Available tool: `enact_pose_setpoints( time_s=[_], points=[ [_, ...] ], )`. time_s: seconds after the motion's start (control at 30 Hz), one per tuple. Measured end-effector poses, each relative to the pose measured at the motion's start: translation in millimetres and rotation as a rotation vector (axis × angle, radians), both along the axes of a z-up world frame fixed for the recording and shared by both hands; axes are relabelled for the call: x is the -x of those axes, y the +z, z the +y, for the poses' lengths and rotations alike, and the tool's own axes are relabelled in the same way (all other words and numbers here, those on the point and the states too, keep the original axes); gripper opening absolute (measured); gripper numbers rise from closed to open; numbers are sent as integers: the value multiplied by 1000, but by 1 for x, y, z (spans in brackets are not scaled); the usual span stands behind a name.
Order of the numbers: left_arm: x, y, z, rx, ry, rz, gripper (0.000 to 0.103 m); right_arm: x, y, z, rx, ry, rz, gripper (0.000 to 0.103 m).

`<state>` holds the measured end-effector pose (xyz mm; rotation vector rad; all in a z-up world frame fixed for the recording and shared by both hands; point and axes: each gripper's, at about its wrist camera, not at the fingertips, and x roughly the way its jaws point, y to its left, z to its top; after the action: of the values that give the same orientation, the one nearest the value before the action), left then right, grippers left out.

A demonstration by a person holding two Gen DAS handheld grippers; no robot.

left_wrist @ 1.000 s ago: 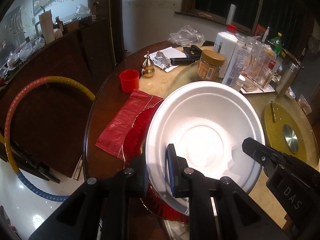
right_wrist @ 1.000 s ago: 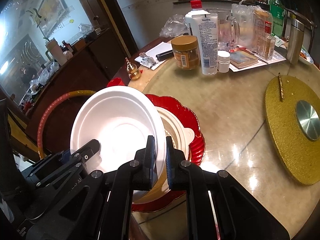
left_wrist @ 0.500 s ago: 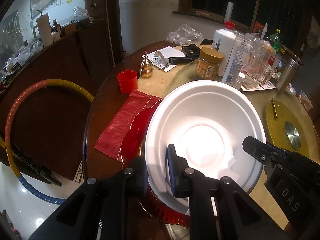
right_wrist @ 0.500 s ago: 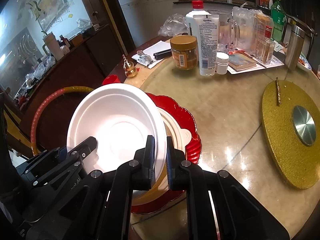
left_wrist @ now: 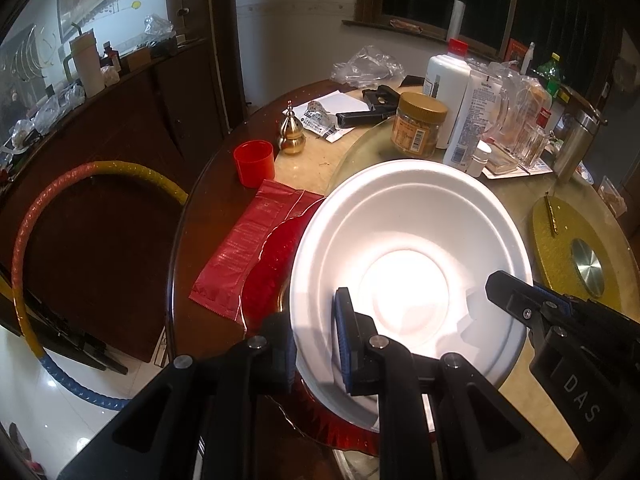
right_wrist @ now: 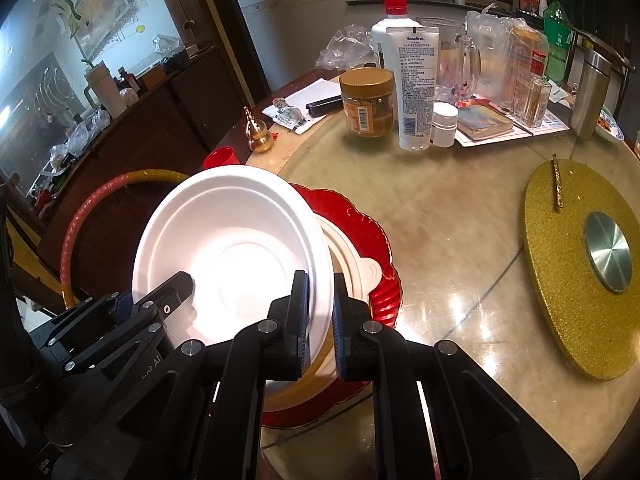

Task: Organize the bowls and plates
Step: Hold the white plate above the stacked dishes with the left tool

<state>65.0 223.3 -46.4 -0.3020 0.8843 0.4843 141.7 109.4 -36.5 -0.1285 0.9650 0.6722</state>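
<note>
Little has moved since the earlier frames — the white foam bowl (left_wrist: 408, 256) sits at the same tilt, and both grippers remain where they were. The left gripper (left_wrist: 316, 344) has its fingers narrowed onto the bowl's rim at about 7 o'clock, one pad inside and one outside; the right gripper (right_wrist: 320, 320) pinches the opposite rim at about 4 o'clock in its own view. The bowl hangs tilted just above a cream bowl (right_wrist: 352, 264), which rests on the red scalloped plate (right_wrist: 372, 232) near the bench's edge.

The rim looks like the weak point: thin foam clamped from two sides could crease or tear if the hands pull apart or twist against each other. A chipped patch already seems to show on the inner wall near the right gripper. If one grip slips, I would expect the bowl to swing down and knock the stack beneath. The plate overhangs toward the bench edge at 7 o'clock, so a shove could send it off.

The round bench (right_wrist: 440, 216) has a glossy marbled top with a dark wood border — cluttered at 12 o'clock with a peanut-butter jar (right_wrist: 366, 100), a Vaseline tube (right_wrist: 414, 88) and bottles. A gold turntable disc (right_wrist: 576, 264) lies at 3 o'clock. Dark cabinets and a coloured hoop (left_wrist: 44, 216) stand beyond.
</note>
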Motion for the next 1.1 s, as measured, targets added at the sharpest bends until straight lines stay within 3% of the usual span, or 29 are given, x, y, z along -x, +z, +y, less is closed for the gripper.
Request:
enact_pose_setpoints(
  time_s=[1.1],
  points=[
    [-1, 1, 1, -11, 7, 10, 18, 0, 1, 7, 31, -11, -4, 12]
  ],
)
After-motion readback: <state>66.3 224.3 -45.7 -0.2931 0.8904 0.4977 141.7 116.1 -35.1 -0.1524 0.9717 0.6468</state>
